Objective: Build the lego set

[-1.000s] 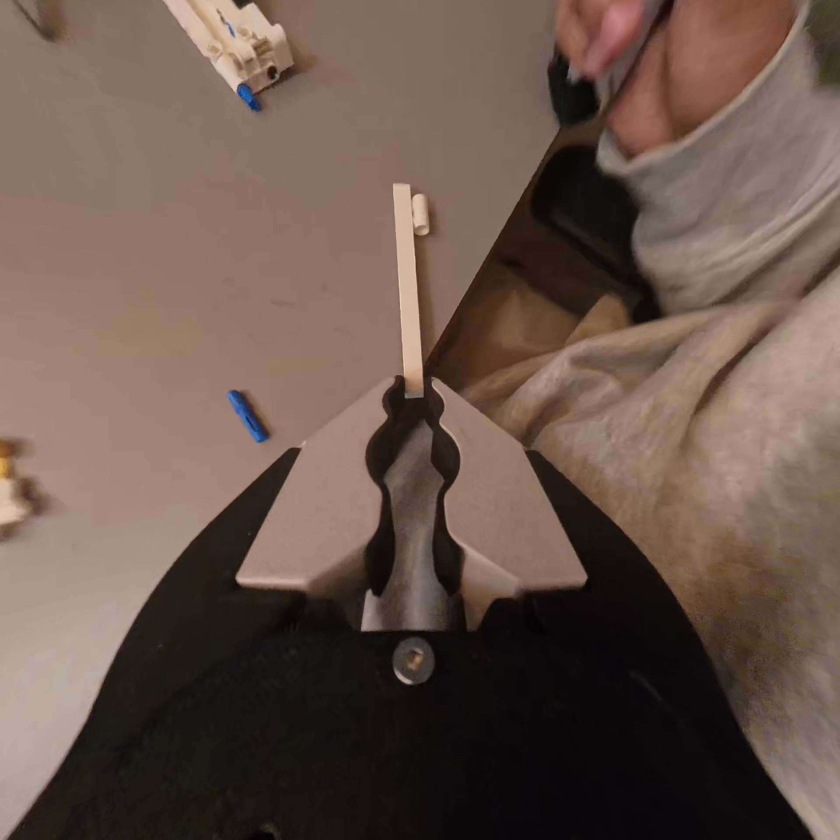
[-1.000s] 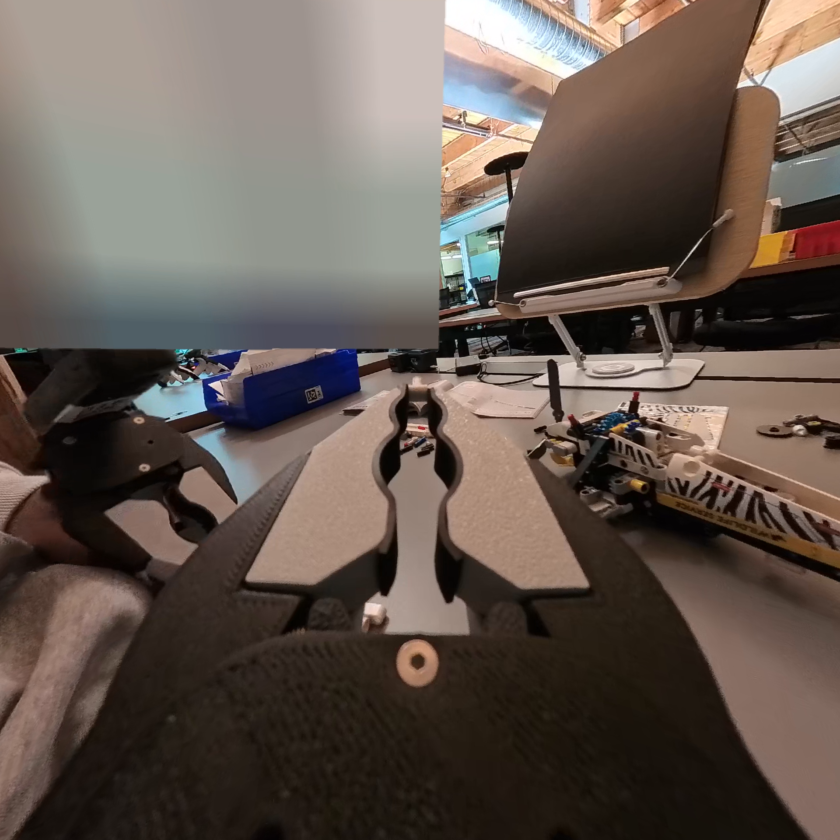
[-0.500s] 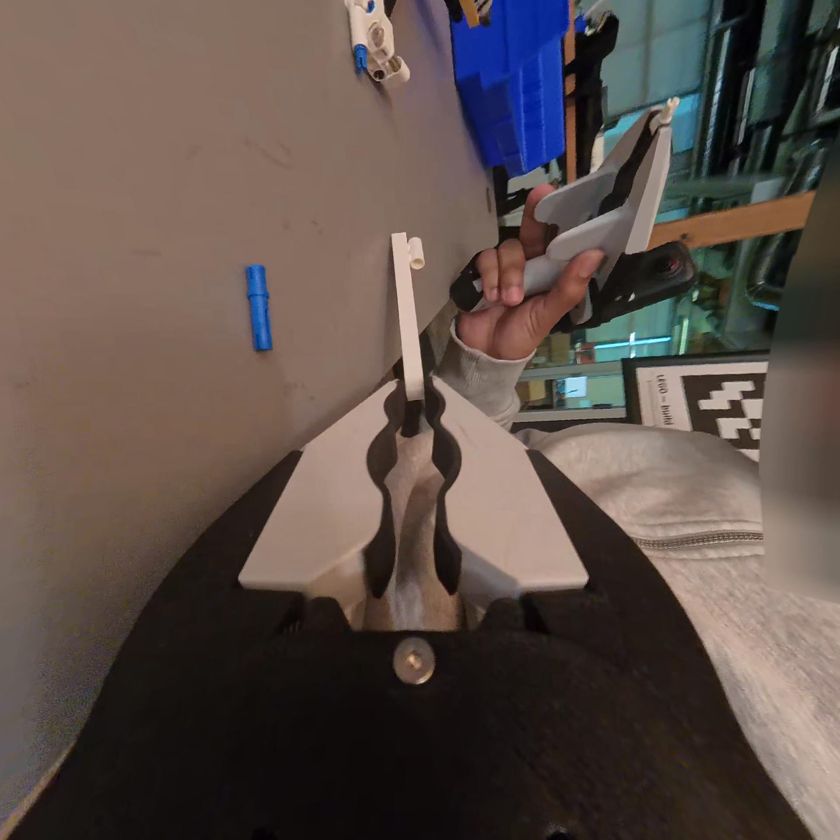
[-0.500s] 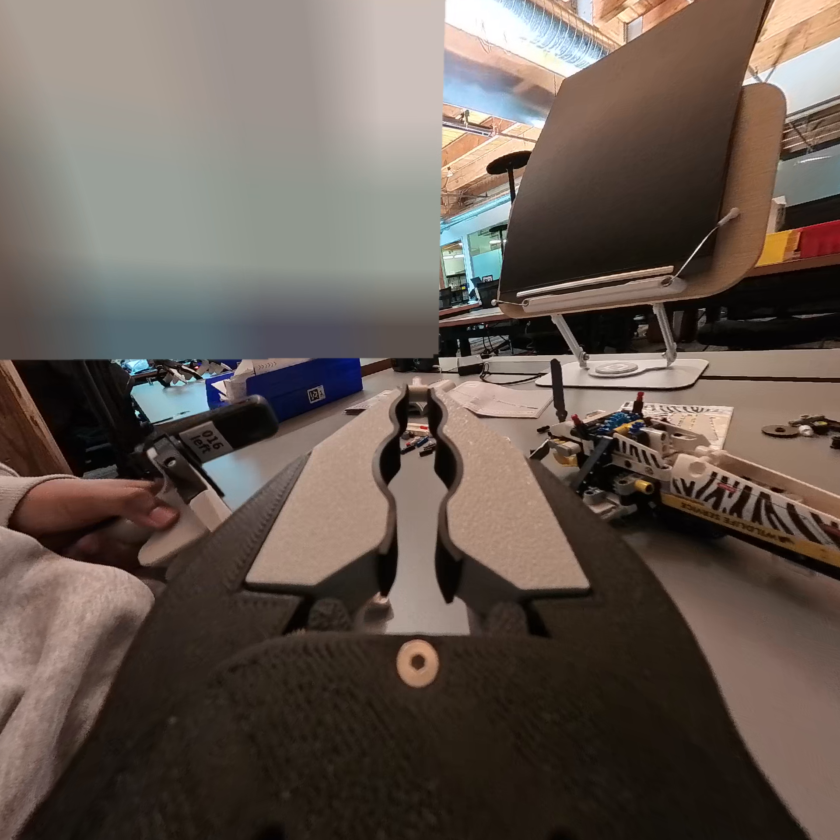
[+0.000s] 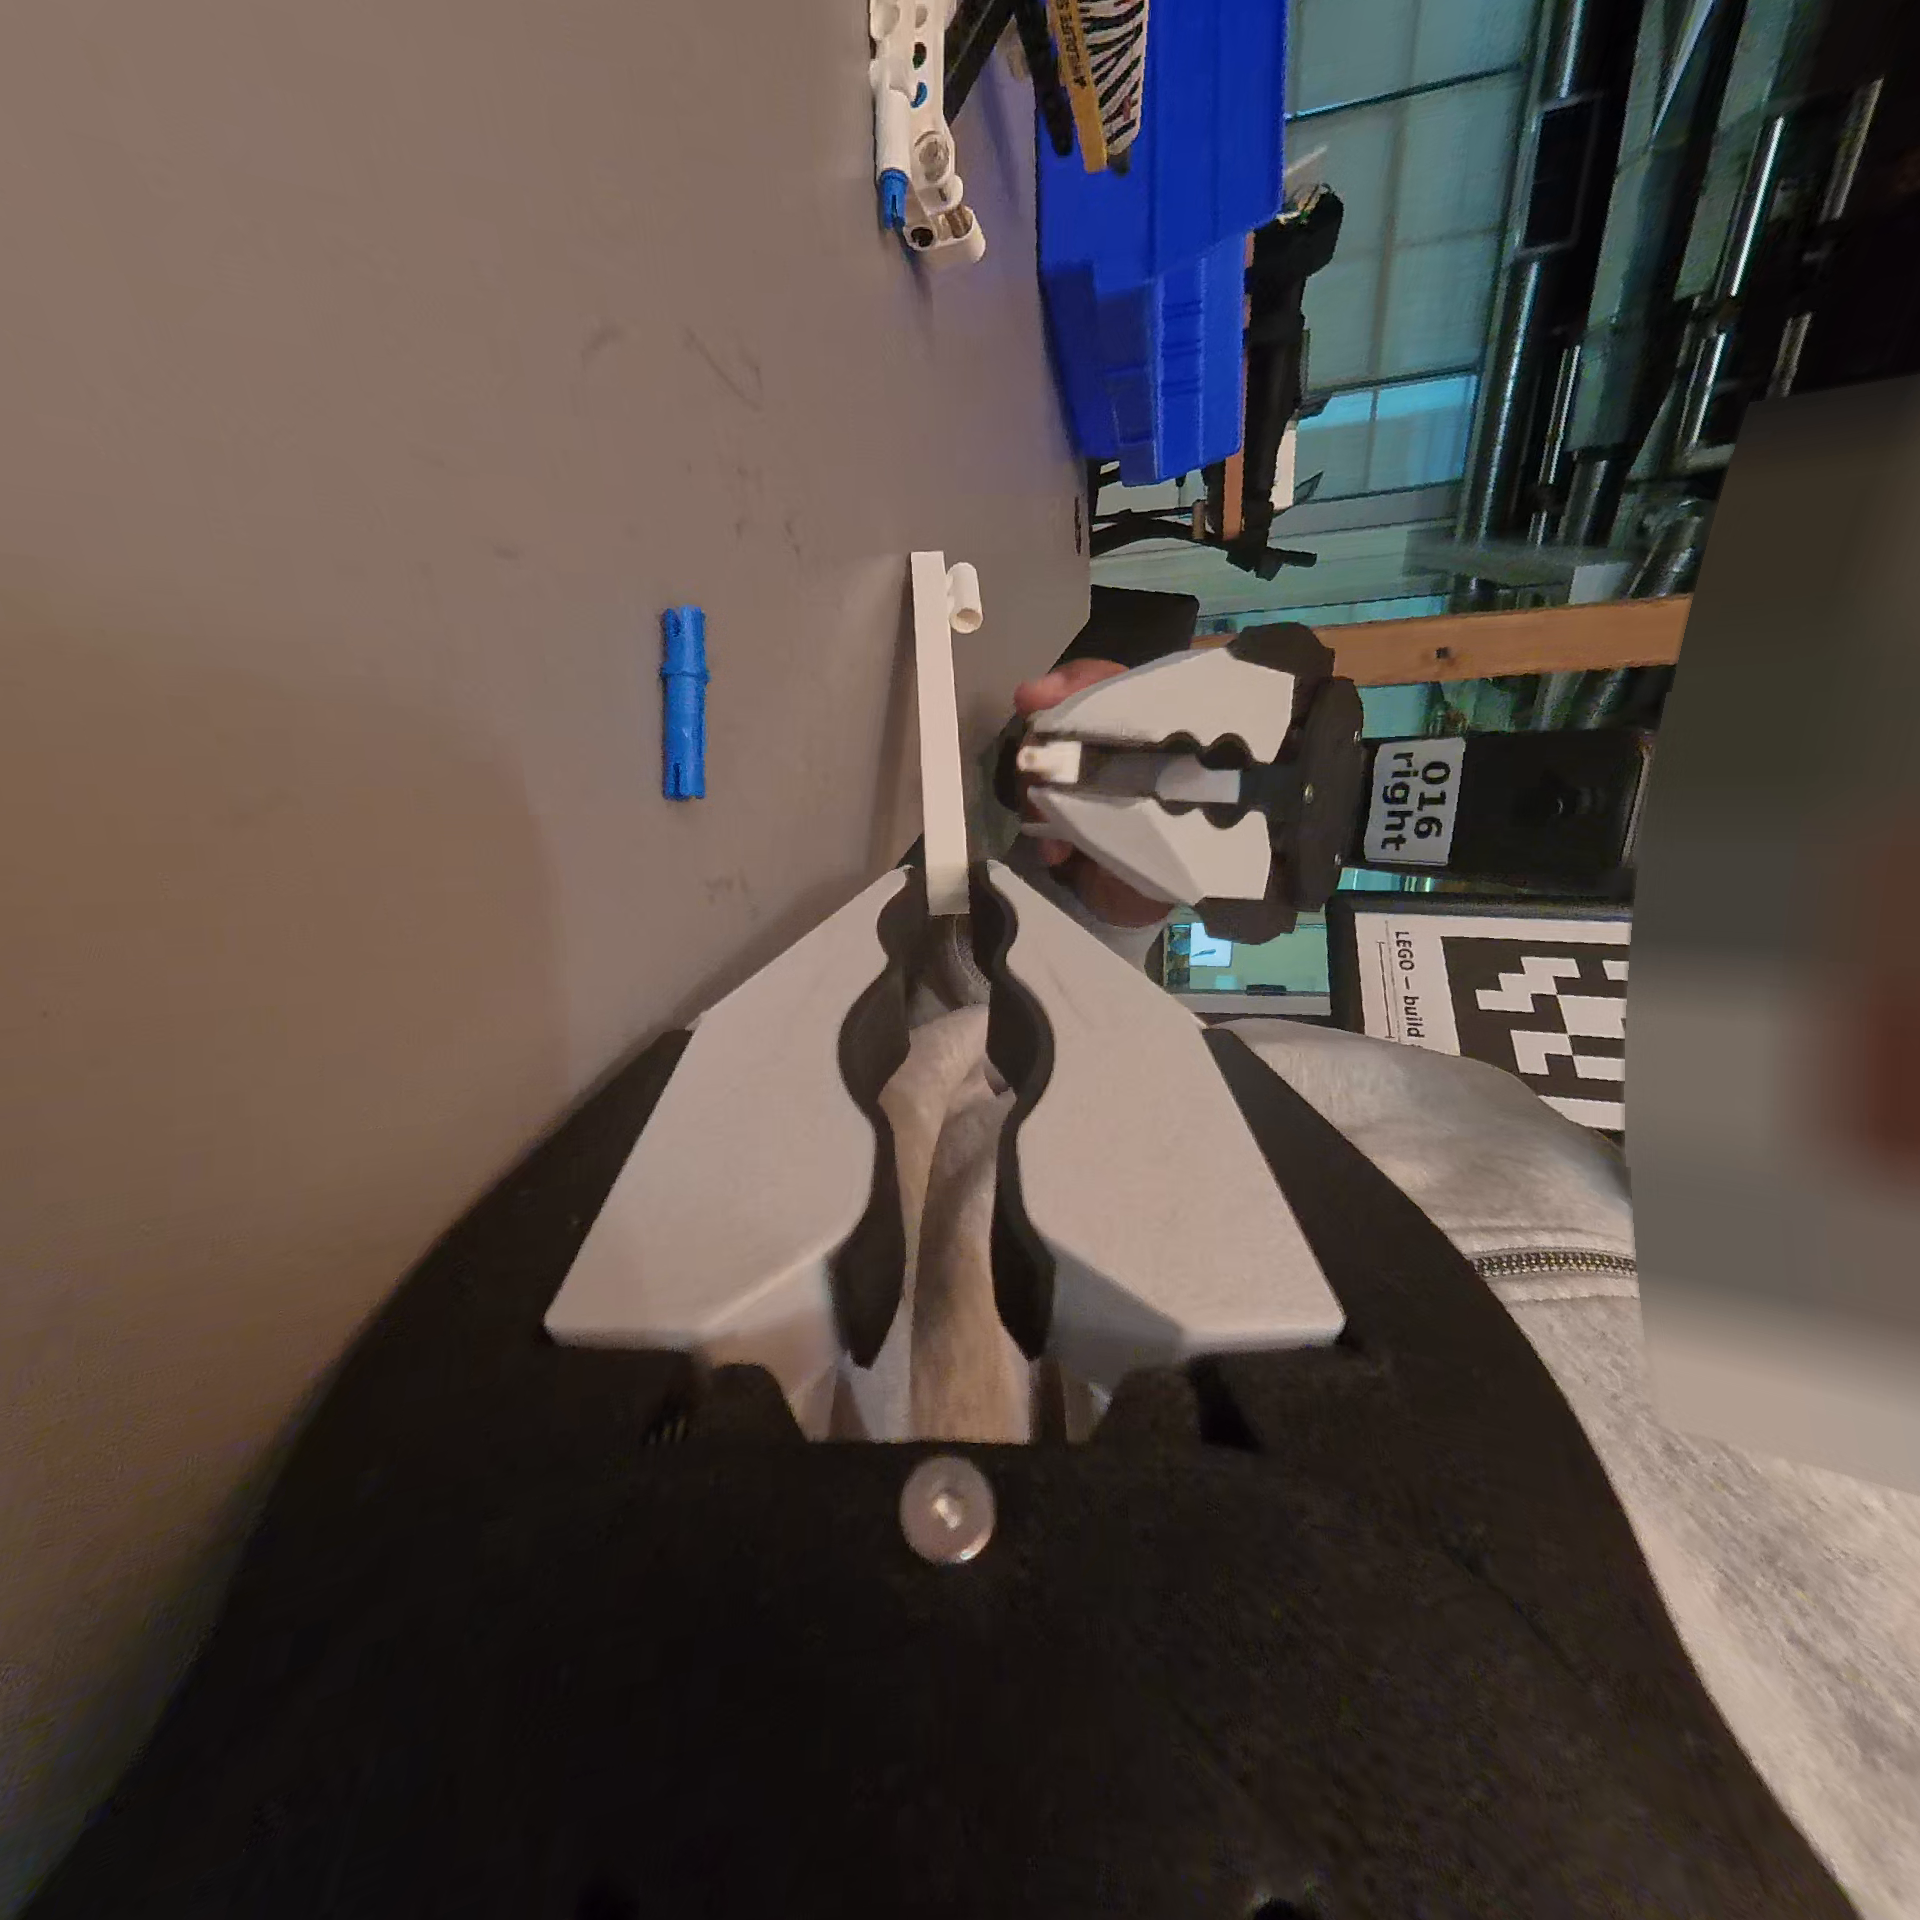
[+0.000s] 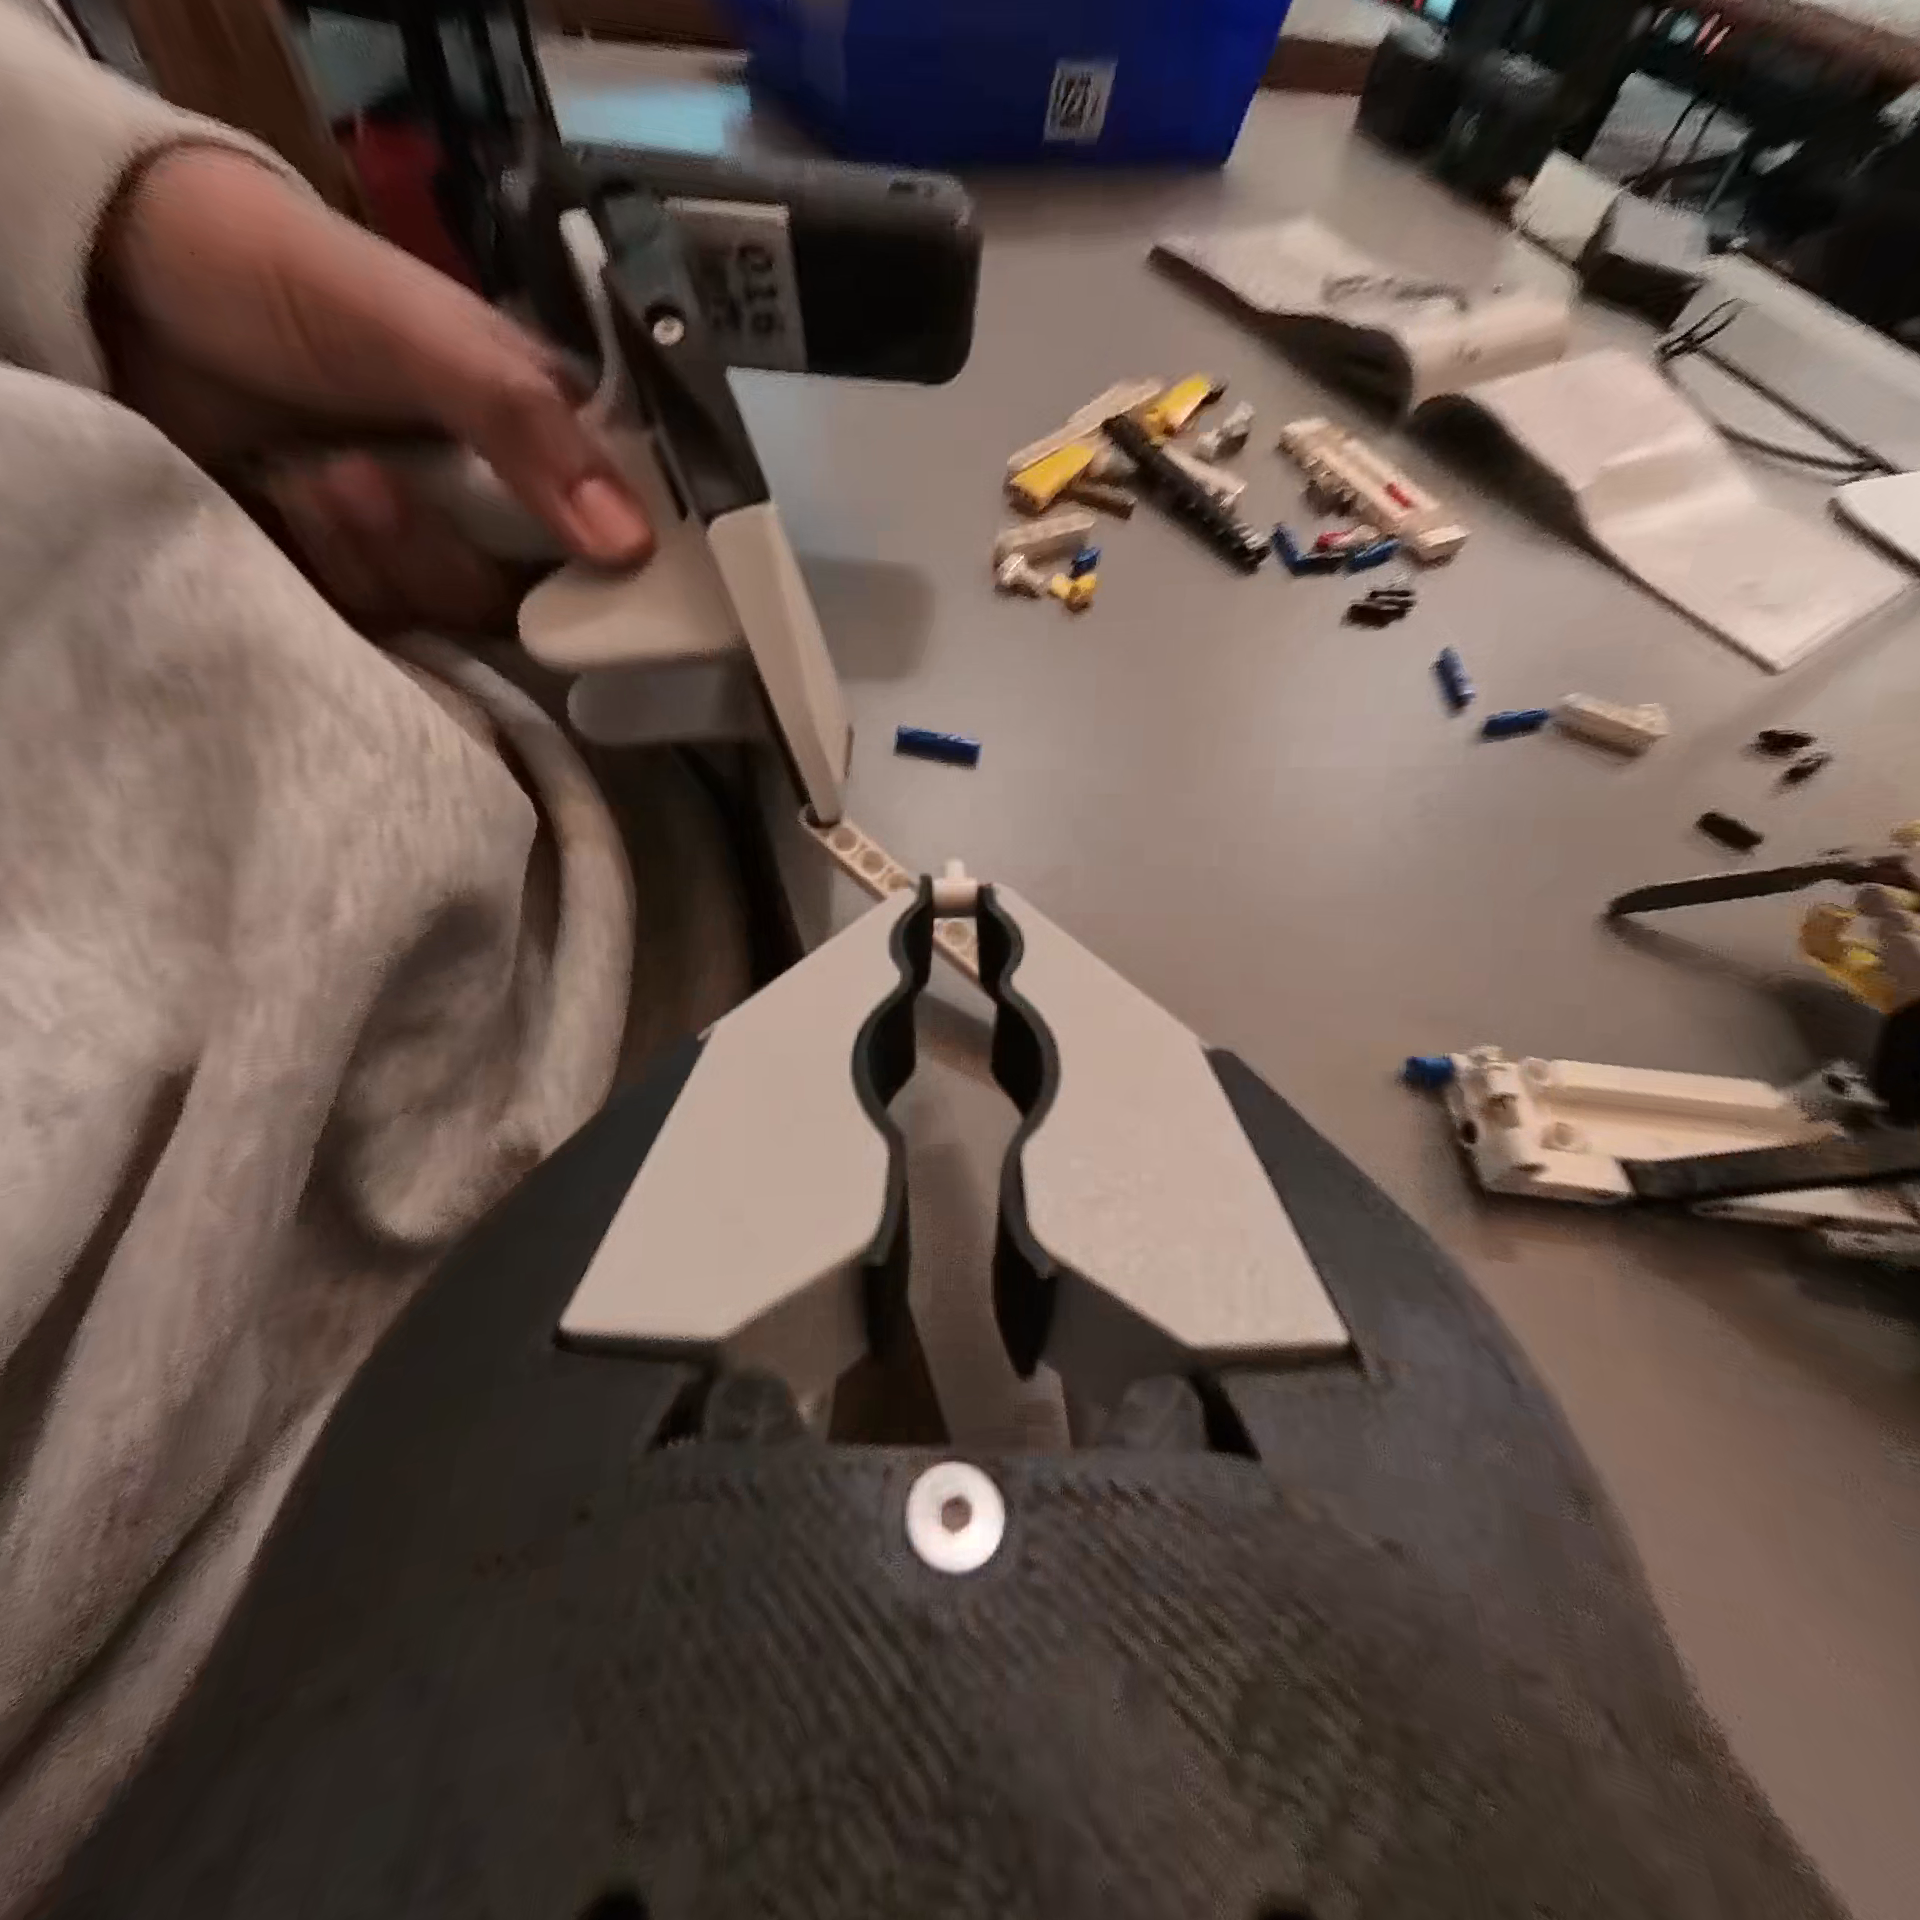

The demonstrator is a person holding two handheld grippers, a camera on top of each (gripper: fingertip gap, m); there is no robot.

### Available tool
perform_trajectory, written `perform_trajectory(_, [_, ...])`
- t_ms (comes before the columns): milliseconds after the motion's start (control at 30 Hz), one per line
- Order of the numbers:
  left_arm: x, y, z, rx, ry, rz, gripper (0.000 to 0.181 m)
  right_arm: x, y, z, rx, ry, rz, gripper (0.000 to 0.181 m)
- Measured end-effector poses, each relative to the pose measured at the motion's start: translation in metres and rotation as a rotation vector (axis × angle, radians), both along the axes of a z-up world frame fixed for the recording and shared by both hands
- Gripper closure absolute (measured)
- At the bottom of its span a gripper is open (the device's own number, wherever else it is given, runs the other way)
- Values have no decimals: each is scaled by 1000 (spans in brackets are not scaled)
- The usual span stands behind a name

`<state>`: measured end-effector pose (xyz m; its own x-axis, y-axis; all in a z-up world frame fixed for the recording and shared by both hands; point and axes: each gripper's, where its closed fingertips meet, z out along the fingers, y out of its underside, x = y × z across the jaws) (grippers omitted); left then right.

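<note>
- Left gripper point(image 5: 943, 896) closed on 1 end of a long white beam point(image 5: 937, 727); far end carrying a small white connector point(image 5: 964, 601) on its side.
- Right gripper point(image 6: 951, 900) nearly closed, pinching a small white pin point(image 6: 954, 891) at the tips; same gripper point(image 5: 1023, 771) seen from the left wrist view, just beside the beam, pin point(image 5: 1047, 761) at the tip.
- From the right wrist view, white beam point(image 6: 864, 854) running from the left gripper point(image 6: 826, 805) down behind the right fingers; lower part hidden, contact between pin and beam not discernible.
- Left hand point(image 6: 343, 405) gripping the handle, blurred by motion; grey sleeve point(image 6: 260, 831) filling the left edge.
- 1 blue pin point(image 5: 683, 703) lying on the grey table point(image 5: 364, 468), apart from the beam.
- Loose parts point(image 6: 1195, 488) scattered further back, too blurred to identify individually.
- Partly built white model point(image 6: 1621, 1127) at right, cut off by the frame edge.
- Blue bin point(image 6: 1018, 83) at top, cropped; open booklet point(image 6: 1538, 447) beside it, blurred.
</note>
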<state>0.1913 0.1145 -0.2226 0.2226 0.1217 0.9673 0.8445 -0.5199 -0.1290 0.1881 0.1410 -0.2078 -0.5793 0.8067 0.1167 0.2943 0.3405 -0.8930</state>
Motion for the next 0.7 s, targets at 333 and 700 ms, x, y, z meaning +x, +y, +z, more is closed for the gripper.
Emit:
perform_trajectory(333, [-6,-1,-4,-21,33,1,174,-4,-12,-15,32,-52,34,175])
perform_trajectory(700, [-8,-1,-7,-34,65,11,171,-9,-11,-21,65,-86,-8,175])
